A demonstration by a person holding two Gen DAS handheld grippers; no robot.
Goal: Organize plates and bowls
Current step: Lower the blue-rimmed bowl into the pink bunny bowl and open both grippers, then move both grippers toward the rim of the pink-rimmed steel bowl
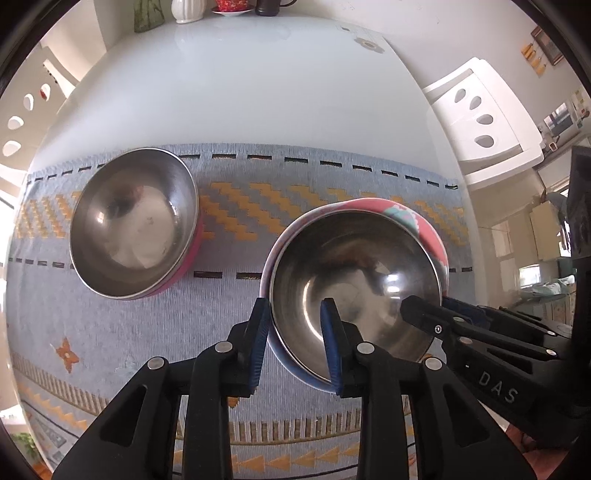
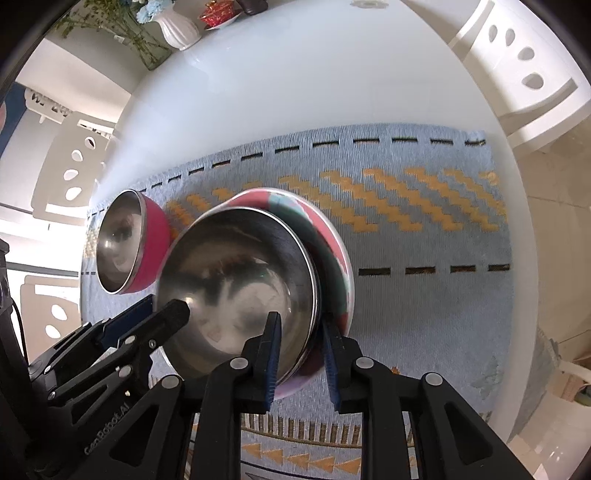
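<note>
A steel bowl [image 1: 354,280] [image 2: 236,280] sits nested in a pink and teal patterned bowl [image 1: 406,218] [image 2: 325,251] on a blue woven mat [image 1: 332,177] [image 2: 424,240]. My left gripper [image 1: 295,306] [image 2: 162,308] straddles its near-left rim, one pad outside and one inside, with a gap at the inner pad. My right gripper [image 2: 301,321] [image 1: 432,304] straddles the near-right rim the same way, pads standing off the metal. A second steel bowl with a pink outside [image 1: 133,229] [image 2: 118,240] stands upright to the left, apart from both grippers.
The mat lies on a white glossy table [image 1: 240,85] [image 2: 295,74]. At the far edge stand a white vase [image 1: 186,9] [image 2: 177,26] and a red cup on a saucer [image 1: 231,5] [image 2: 218,14]. White chairs [image 1: 480,122] [image 2: 517,66] flank the table.
</note>
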